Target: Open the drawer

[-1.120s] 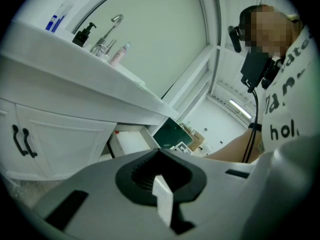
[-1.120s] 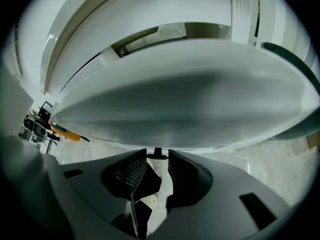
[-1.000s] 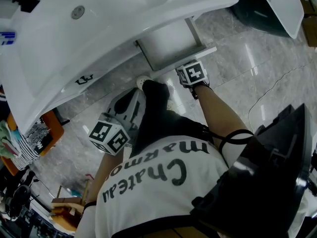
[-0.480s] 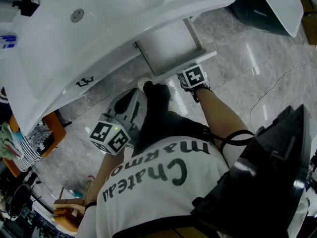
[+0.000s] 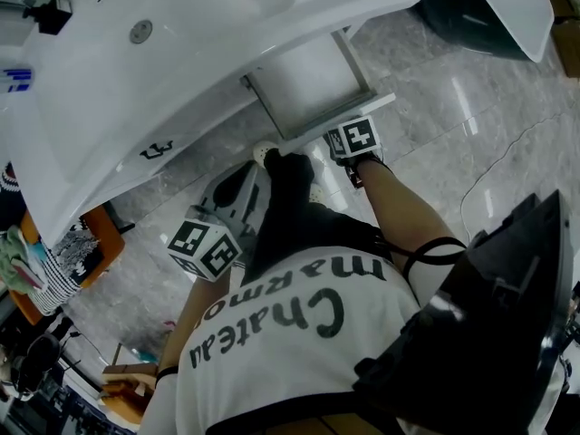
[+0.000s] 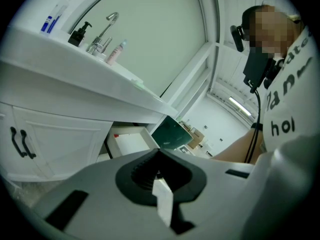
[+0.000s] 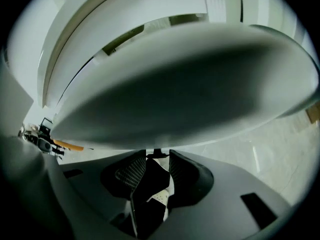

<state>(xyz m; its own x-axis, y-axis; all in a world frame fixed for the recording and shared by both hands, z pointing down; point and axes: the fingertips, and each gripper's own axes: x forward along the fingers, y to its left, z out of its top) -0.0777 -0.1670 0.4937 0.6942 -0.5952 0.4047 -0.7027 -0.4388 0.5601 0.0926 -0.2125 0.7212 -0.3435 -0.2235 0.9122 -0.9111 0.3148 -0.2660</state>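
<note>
While the drawer (image 5: 340,120) stands pulled out beneath the counter (image 5: 181,71), my right tongs (image 7: 157,154) have just been opening, apparently gripping nothing; my left tongs (image 6: 157,156) sit closed, empty.

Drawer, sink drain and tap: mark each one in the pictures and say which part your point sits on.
drawer (image 5: 311,78), head view, bare inner floor.
sink drain (image 5: 140,32), head view, centre of the metal ring.
tap (image 6: 106,29), left gripper view, middle of the spout.
</note>
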